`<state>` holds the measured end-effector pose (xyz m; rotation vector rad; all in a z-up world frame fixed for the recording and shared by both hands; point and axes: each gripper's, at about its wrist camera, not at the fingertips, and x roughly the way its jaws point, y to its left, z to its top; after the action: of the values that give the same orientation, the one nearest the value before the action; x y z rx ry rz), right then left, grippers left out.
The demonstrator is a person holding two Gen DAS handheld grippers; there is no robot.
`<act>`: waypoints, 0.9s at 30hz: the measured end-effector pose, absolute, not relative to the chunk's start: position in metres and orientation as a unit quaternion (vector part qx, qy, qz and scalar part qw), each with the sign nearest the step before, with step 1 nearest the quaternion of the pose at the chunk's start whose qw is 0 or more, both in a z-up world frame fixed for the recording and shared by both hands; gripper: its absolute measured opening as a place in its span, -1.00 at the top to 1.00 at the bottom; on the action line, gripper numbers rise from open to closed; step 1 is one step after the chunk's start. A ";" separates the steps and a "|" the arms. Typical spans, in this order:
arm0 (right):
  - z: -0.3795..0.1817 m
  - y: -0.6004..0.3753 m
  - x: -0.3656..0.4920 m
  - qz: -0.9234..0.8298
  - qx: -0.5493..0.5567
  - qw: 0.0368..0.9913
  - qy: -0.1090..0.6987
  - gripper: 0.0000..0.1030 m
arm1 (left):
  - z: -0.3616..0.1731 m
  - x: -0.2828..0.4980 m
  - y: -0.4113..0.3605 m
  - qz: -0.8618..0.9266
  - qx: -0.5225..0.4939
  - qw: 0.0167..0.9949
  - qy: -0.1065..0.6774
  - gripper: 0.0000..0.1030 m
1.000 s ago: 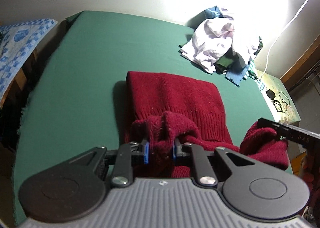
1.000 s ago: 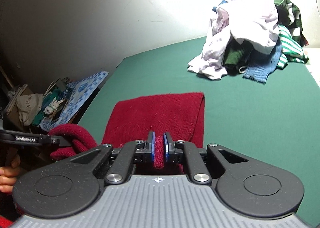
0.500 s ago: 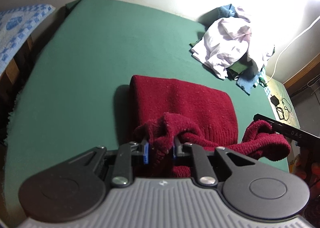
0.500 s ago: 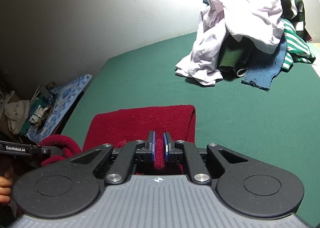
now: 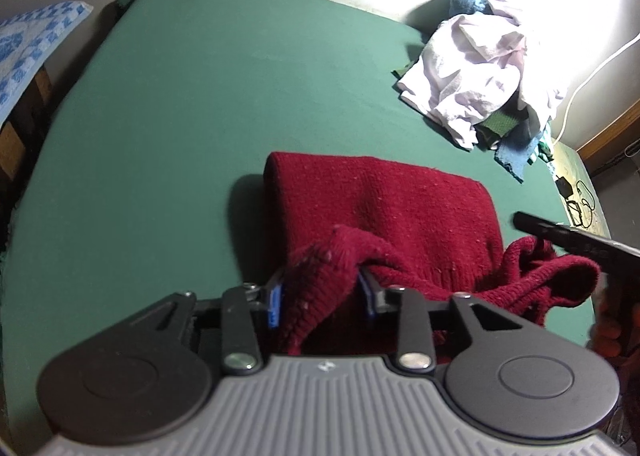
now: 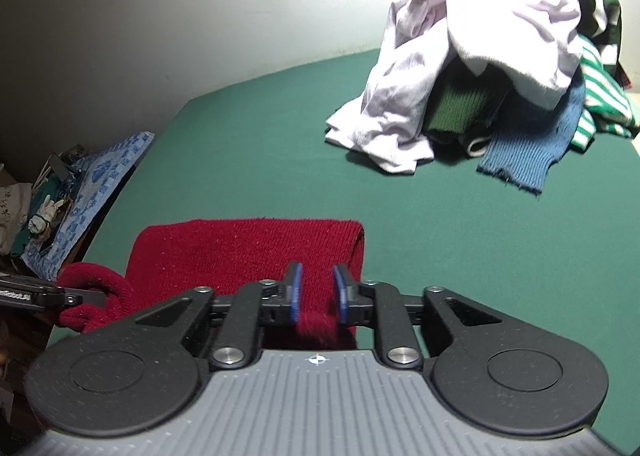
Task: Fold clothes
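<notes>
Red sweater (image 5: pixel 384 211) lies folded on the green table (image 5: pixel 192 103), near edge, directly ahead of both grippers. Long axis runs left-right across both views; the folded far edge faces the wall, the loose bunched end faces the grippers. Left gripper (image 5: pixel 320 296): jaws spread, a raised bunch of knit sits between the blue pads (image 5: pixel 274 302), draped over rather than pinched, touching at least the left pad. Right gripper (image 6: pixel 317 294): jaws apart, a small tuft of sweater between the pads (image 6: pixel 295 288) with visible gaps each side, not clamped. In the left view, the right gripper's finger (image 5: pixel 576 240) sits over another bunched lump of sweater at the right. In the right view, the left gripper (image 6: pixel 36 293) shows at the left edge beside a rolled bit of knit. Clothes pile (image 6: pixel 492 55) sits at the far right of the table, well apart from the sweater.
</notes>
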<state>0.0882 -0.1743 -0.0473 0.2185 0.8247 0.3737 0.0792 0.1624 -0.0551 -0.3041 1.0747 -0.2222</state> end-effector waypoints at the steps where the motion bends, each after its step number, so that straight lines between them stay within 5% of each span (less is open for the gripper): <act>1: -0.042 -0.181 0.084 0.184 0.110 0.896 0.389 0.21 | -0.056 0.080 0.164 -0.104 -0.146 0.842 0.510 0.13; 7: -0.028 -0.213 0.052 0.232 0.082 0.901 0.357 -0.30 | -0.060 0.079 0.169 -0.105 -0.151 0.842 0.508 0.02; 18: -0.061 -0.171 0.061 0.294 0.041 0.888 0.352 -0.30 | -0.036 0.060 0.198 -0.142 -0.138 0.864 0.463 -0.39; 21: -0.063 -0.164 0.064 0.306 0.039 0.885 0.348 -0.30 | -0.024 0.052 0.208 -0.156 -0.151 0.875 0.433 -0.70; 27: -0.072 -0.158 0.072 0.317 0.045 0.872 0.370 -0.28 | -0.027 0.041 0.220 -0.170 -0.133 0.888 0.407 -0.73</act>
<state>0.0716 -0.1576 -0.0716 0.0948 0.7722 0.6621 0.0415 0.2196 -0.0272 -0.2758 0.8449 -0.3542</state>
